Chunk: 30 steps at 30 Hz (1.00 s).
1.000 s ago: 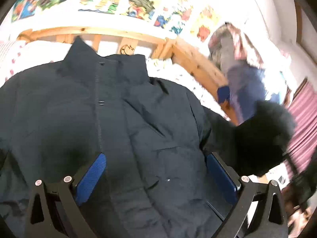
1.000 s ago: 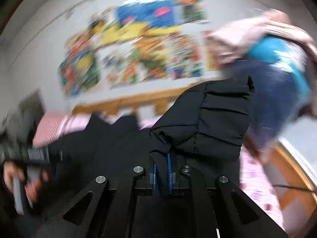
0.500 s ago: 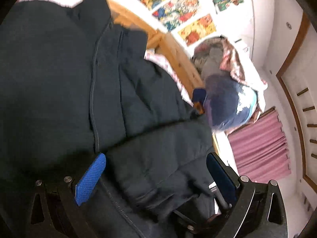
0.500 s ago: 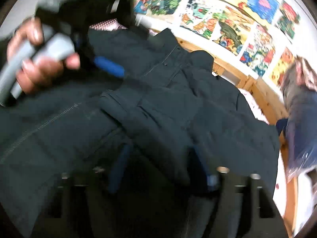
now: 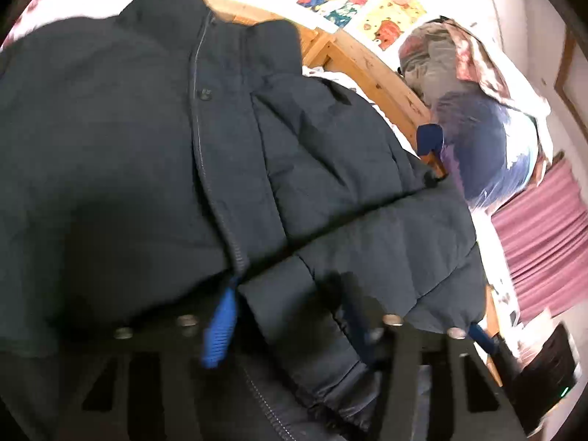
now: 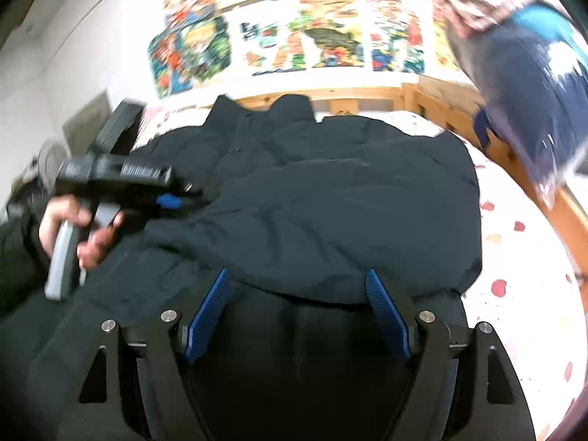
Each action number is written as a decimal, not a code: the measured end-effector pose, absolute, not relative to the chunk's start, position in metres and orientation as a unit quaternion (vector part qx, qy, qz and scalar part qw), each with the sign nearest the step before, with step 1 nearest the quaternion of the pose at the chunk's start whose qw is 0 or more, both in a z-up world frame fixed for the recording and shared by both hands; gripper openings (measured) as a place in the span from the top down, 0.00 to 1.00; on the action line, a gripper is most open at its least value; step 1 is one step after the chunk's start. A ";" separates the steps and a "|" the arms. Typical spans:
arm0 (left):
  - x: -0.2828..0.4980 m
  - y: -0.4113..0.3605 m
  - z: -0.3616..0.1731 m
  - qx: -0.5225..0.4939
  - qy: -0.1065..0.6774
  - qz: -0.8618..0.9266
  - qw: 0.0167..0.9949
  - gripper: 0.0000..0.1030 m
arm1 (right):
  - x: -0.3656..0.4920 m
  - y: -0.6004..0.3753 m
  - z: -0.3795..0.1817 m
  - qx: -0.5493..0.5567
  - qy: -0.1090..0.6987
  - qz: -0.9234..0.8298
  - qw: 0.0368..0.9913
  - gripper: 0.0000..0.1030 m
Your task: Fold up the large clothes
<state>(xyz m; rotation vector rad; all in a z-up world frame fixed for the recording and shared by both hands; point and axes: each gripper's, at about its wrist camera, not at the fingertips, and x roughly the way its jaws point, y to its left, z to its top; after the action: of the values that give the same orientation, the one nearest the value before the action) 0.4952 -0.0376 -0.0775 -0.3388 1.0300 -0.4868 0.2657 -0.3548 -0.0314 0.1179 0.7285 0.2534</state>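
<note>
A: Start closest in. How is the right gripper [image 6: 297, 308]?

B: Spread wide, grasping nothing. Its two blue pads [image 6: 207, 316] stand apart at the near edge of a folded-over sleeve [image 6: 330, 228], and nothing lies pinched between them.

A: And the left gripper [image 5: 290, 323]?

B: Harder to read. In its own view it is blurred; one blue pad [image 5: 220, 327] shows at the near left, the other is mostly lost in dark cloth, with the sleeve cuff [image 5: 330, 364] bunched between them. Whether it pinches that cloth, I cannot tell. From the right wrist view, a hand [image 6: 79, 235] grips its grey handle at the left, over the coat.

A: Where is the coat?

B: The dark navy padded jacket [image 5: 110, 147] lies spread front-up on the bed [image 6: 514, 294], zip closed, collar [image 5: 205, 25] toward the headboard. One sleeve is laid crosswise over the chest.

A: Beyond it?

B: A white sheet with red spots, then a pale wooden bed frame [image 5: 371, 66]. Past the frame's right corner sits a bulging clear bag of clothes [image 5: 477, 139]. Colourful posters [image 6: 294, 33] cover the wall, and a pink curtain [image 5: 544, 242] hangs at far right.
</note>
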 end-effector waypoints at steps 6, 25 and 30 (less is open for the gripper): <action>0.485 -0.032 -0.058 -0.144 0.443 -0.217 0.858 0.86 | 0.291 -0.374 -0.048 0.113 0.369 0.102 0.917 0.30; 0.436 0.004 0.033 -0.097 0.328 -0.155 0.927 0.94 | 0.330 -0.385 -0.020 0.104 0.335 0.066 0.934 0.30; 0.426 0.044 0.068 -0.060 0.296 -0.074 0.950 0.94 | 0.384 -0.371 0.006 0.072 0.312 0.086 0.943 0.30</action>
<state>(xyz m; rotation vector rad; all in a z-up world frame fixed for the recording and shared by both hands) 0.4263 0.0442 0.0682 -0.1222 0.6021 -0.1500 0.3840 -0.3712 0.0064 0.1466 0.6359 0.1753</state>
